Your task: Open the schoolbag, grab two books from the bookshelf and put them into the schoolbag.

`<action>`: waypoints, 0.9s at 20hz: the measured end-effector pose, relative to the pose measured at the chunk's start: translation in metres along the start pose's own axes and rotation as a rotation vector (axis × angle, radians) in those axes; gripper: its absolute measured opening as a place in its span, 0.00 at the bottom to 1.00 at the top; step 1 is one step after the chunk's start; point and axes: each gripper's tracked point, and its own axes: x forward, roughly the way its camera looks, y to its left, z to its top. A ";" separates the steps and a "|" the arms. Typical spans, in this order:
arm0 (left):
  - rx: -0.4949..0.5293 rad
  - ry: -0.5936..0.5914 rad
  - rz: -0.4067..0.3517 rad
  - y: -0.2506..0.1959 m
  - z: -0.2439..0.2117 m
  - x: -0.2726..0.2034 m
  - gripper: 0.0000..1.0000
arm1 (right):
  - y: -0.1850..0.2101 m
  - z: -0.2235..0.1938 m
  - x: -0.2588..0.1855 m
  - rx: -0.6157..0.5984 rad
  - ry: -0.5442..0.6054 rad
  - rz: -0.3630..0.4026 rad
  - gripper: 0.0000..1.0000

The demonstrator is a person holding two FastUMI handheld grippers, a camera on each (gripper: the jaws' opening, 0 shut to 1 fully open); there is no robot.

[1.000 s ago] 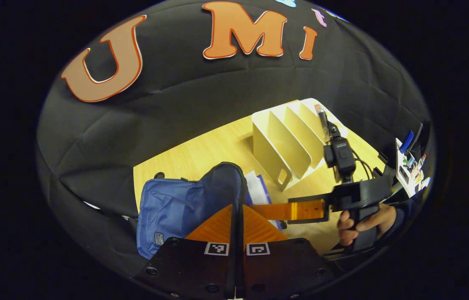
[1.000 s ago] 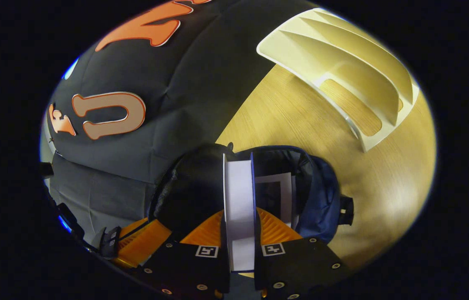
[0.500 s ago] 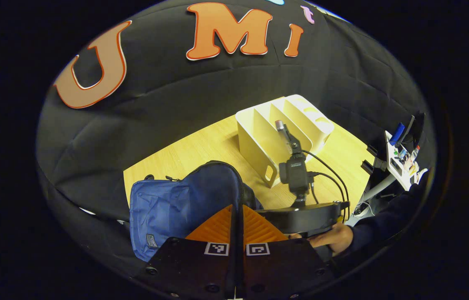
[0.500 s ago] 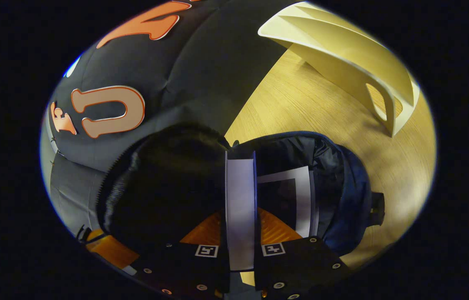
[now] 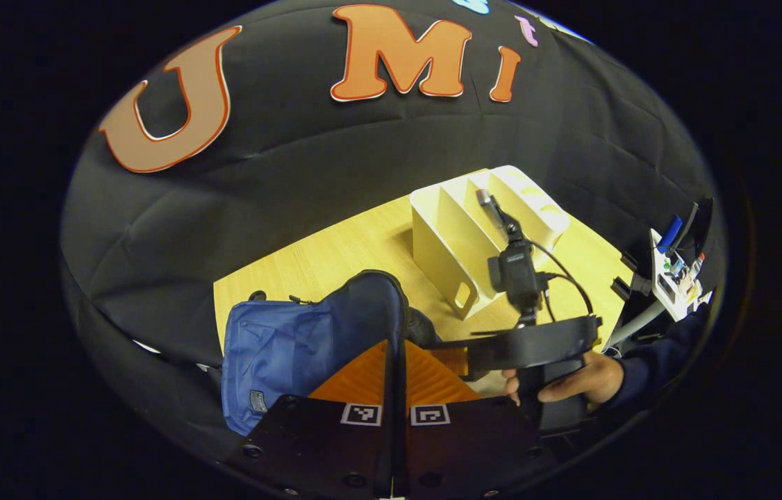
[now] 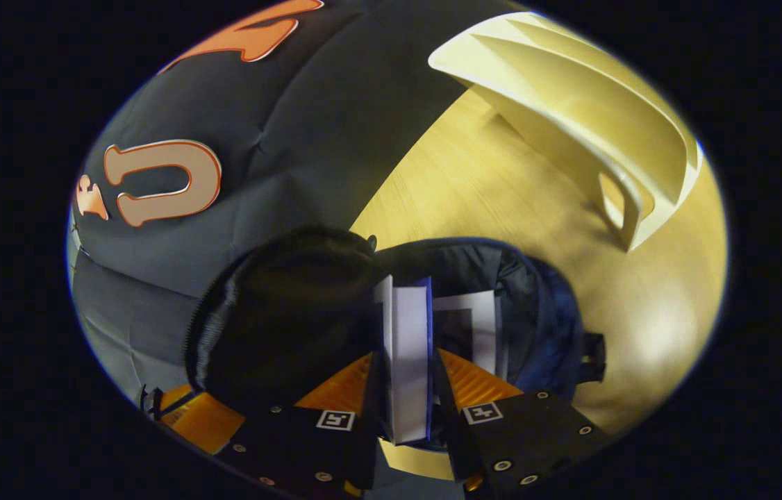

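The blue schoolbag (image 5: 280,347) lies on the wooden table (image 5: 335,257) with its dark flap (image 5: 370,305) lifted. My left gripper (image 5: 396,344) is shut on the flap's edge. In the right gripper view the bag's mouth (image 6: 523,305) gapes open. A book with a blue cover and white pages (image 6: 410,361) stands in it between the spread fingers of my right gripper (image 6: 406,355). Small gaps show on both sides of the book. A second book with a white border (image 6: 471,326) lies inside, just right of it. The cream bookshelf (image 5: 481,229) stands behind the bag, and its slots look bare.
A hand (image 5: 571,382) holds the right gripper (image 5: 537,344) close to the right of my left fingers, with its camera and cables above. A stand with small items (image 5: 676,267) is off the table's right end. Bare tabletop (image 6: 502,187) lies between bag and shelf.
The right gripper's jaws have spread apart and the blue book has slipped lower into the bag, tilting slightly. The left gripper still holds the flap up.
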 end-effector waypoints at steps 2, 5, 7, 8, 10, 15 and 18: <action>-0.020 0.006 0.013 0.004 -0.003 0.004 0.01 | -0.002 0.020 -0.013 -0.054 -0.048 -0.016 0.43; -0.036 0.002 0.023 0.004 -0.003 0.007 0.01 | -0.008 0.045 -0.035 -0.149 -0.111 -0.059 0.42; -0.043 -0.001 0.031 0.000 -0.002 0.012 0.02 | -0.010 0.064 -0.054 -0.205 -0.162 -0.086 0.42; -0.047 0.001 0.035 -0.001 -0.005 0.013 0.02 | -0.013 0.072 -0.062 -0.237 -0.183 -0.102 0.42; -0.053 0.008 0.046 -0.007 -0.004 0.019 0.03 | -0.015 0.092 -0.081 -0.300 -0.232 -0.135 0.42; -0.059 0.022 0.060 -0.031 -0.007 0.035 0.10 | -0.027 0.149 -0.136 -0.446 -0.379 -0.218 0.24; -0.077 0.008 0.045 -0.052 0.002 0.041 0.13 | -0.038 0.175 -0.162 -0.488 -0.436 -0.259 0.43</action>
